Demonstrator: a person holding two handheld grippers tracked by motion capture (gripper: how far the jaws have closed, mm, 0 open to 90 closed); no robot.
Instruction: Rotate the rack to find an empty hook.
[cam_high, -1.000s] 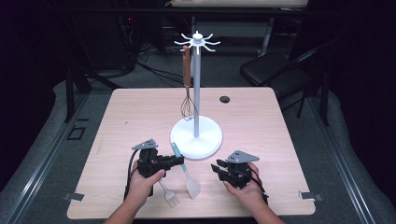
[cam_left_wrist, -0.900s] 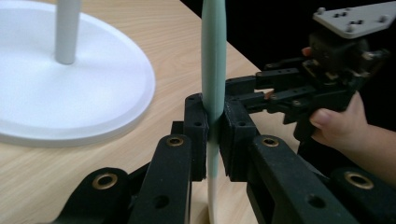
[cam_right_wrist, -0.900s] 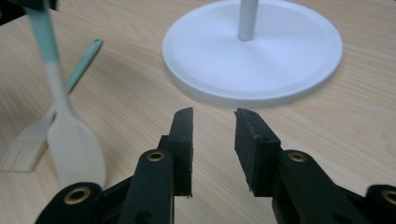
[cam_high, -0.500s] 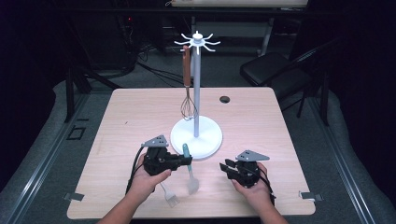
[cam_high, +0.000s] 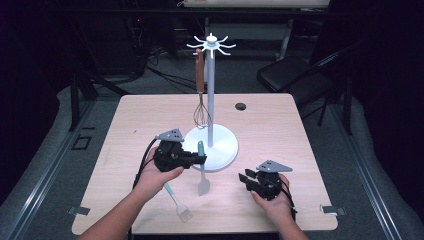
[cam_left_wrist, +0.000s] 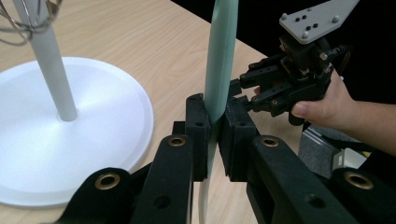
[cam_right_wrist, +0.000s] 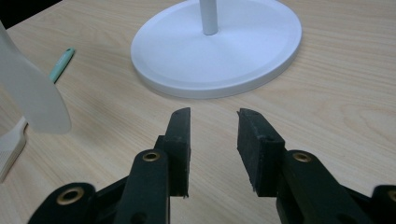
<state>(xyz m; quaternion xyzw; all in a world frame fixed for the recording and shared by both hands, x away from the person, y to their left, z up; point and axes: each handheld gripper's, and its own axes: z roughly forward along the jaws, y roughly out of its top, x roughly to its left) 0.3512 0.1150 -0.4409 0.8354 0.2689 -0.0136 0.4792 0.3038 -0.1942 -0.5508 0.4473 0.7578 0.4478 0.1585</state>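
White stand (cam_high: 210, 145) with hung whisk (cam_high: 200, 107) — brush (cam_high: 177, 202) flat on table (cam_high: 270, 130).

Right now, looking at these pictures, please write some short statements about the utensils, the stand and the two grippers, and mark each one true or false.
1. The left gripper is shut on the handle of the spatula. True.
2. The right gripper holds the brush. False: its jaws are open with nothing between them, and the brush lies on the table.
3. A whisk hangs from the top of the white stand. True.
4. The spatula lies flat on the table. False: it is lifted, handle up, blade hanging down.
5. The whisk has a green handle. False: its handle is brown.
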